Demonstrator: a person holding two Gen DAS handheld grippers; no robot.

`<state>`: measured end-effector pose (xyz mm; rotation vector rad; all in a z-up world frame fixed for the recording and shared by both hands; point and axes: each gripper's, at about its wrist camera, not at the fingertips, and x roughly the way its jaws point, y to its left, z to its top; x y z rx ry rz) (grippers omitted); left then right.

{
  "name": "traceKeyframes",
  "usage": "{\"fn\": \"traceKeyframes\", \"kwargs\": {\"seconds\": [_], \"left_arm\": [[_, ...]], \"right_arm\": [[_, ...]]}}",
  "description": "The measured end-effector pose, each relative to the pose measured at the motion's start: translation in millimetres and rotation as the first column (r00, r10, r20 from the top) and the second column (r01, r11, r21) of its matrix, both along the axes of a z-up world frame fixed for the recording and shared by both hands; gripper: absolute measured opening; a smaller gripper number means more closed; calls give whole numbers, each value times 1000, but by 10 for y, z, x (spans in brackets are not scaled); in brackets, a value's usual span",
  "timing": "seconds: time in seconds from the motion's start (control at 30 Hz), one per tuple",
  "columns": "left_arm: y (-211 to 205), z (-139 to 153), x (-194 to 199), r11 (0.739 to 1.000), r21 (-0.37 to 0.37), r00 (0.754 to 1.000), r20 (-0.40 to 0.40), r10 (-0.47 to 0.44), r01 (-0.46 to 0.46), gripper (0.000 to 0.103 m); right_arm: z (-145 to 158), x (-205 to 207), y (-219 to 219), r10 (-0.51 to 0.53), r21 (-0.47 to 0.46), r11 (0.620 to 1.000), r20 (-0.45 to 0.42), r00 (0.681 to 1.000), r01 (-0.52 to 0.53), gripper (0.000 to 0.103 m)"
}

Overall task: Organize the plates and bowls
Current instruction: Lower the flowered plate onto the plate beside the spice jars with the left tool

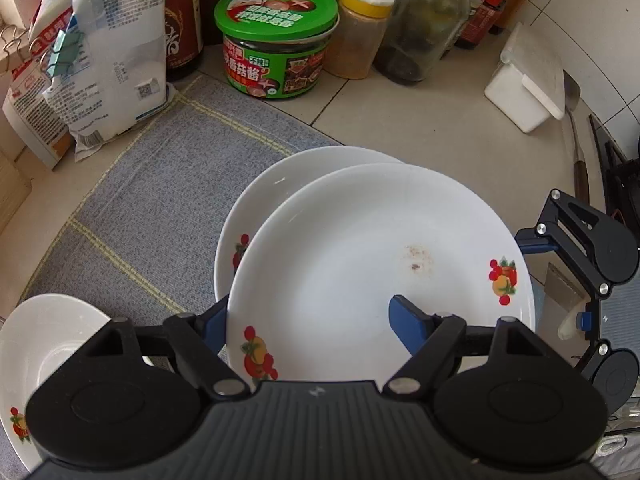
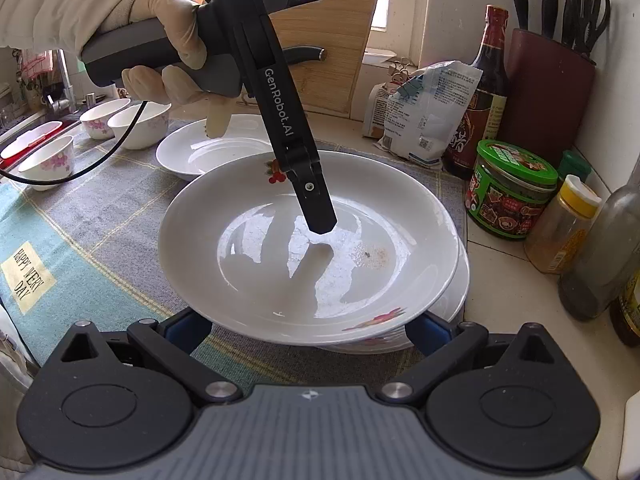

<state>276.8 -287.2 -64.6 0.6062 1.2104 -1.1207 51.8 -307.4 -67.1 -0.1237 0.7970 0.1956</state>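
Left gripper (image 1: 308, 320) clamps top plate's (image 1: 360, 264) rim, plate tilted, round, no long axis; right gripper's (image 2: 308, 330) jaws wide beneath it.

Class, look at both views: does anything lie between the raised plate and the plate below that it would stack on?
Nothing visible does. The raised plate hangs directly over the lower plate, whose rim shows bare.
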Motion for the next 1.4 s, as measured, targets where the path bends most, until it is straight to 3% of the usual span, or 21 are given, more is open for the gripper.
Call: {"fn": "traceKeyframes", "kwargs": {"seconds": [1.4], "left_arm": [[-316, -267, 97, 998, 17, 998, -20, -58, 58, 80]], "right_arm": [[-65, -10, -136, -93, 5, 996, -29, 995, 94, 103]]}}
